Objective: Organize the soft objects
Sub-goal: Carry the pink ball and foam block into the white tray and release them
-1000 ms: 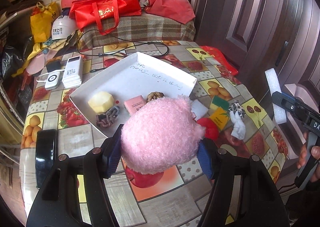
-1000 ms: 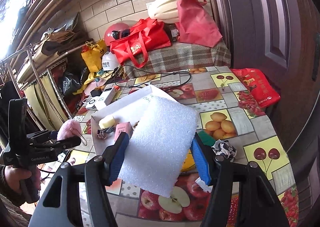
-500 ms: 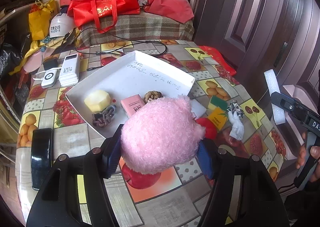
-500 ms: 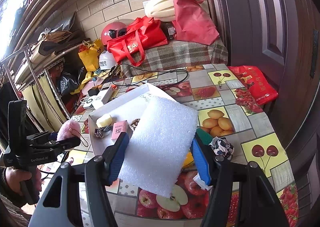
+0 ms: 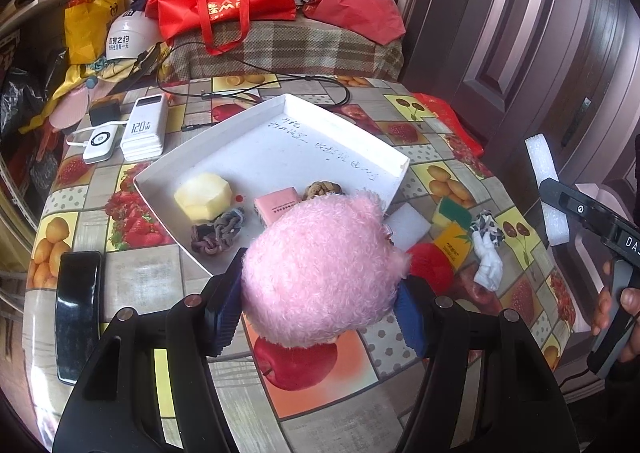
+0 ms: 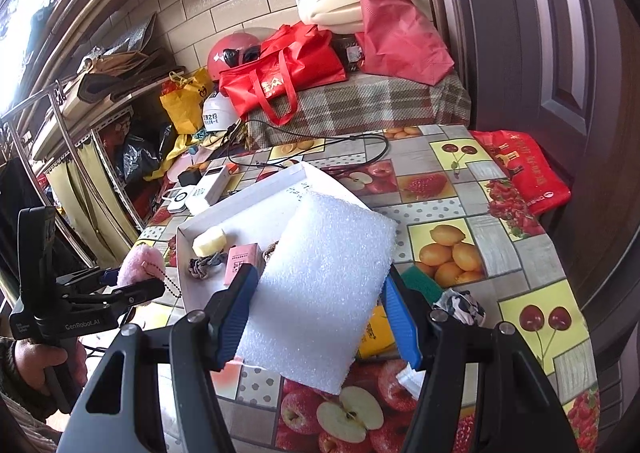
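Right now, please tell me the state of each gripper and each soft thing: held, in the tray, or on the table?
left gripper: shut on pink plush toy.
pink plush toy: held above the table.
right gripper: shut on white foam sheet.
white foam sheet: held, tilted.
white tray: on table, partly filled.
yellow sponge: in tray.
pink block: in tray.
braided ring: in tray.
green-yellow sponge: on table, outside tray.

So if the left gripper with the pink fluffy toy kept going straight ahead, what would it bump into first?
Probably the near edge of the white tray. The left gripper holds the pink fluffy toy pointing down toward it, though depth is hard to judge.
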The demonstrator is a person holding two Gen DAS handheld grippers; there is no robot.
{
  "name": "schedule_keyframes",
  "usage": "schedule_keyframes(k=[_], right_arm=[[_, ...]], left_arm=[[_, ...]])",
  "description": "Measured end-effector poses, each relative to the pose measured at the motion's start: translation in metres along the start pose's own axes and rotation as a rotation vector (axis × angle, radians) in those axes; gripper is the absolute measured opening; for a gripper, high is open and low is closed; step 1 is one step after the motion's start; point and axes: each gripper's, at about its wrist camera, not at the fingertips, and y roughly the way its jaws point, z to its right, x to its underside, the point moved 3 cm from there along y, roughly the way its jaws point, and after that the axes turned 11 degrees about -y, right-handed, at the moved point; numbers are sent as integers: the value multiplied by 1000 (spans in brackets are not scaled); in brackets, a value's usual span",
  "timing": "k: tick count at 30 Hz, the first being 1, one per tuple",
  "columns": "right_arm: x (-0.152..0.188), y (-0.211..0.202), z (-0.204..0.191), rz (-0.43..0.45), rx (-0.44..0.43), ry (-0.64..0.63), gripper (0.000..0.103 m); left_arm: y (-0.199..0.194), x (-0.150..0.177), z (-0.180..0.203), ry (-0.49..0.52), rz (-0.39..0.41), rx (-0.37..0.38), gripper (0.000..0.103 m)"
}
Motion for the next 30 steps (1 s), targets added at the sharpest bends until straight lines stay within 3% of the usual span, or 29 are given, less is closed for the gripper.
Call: schedule_keyframes(k=[9,13,20,25,26,27,28,30], right_arm=[[-28,56,-9,-60,-69,-45,62],[-38,99,-11,-107,-106,-43,62],[-32,180,-18,-233,-150,-47,62],[-32,213,-20,-265,-143,-39,65],[-33,217,-21,-269,-143,-41,66],[-33,221,-23,-275,-149,-47,79],[-32,223,-24,-277,-153,-51,91],[-31,222,-27,-255,-148,-59,96]], left_arm=[[38,-53,-13,15,17,-21,66],[71,-75,-24,-12,-20,-8,66],[115,-84,-49,-87,-63,-40,66],[129,-91,-56,-59,-49,-53,74],[127,-93,-56,-42,-10,-75,87],[125,-94,-58,-39,16,-81,102],[123,-95,-60,-44,36,-85,103],[120,-96,-65,-64,61,-98,103]])
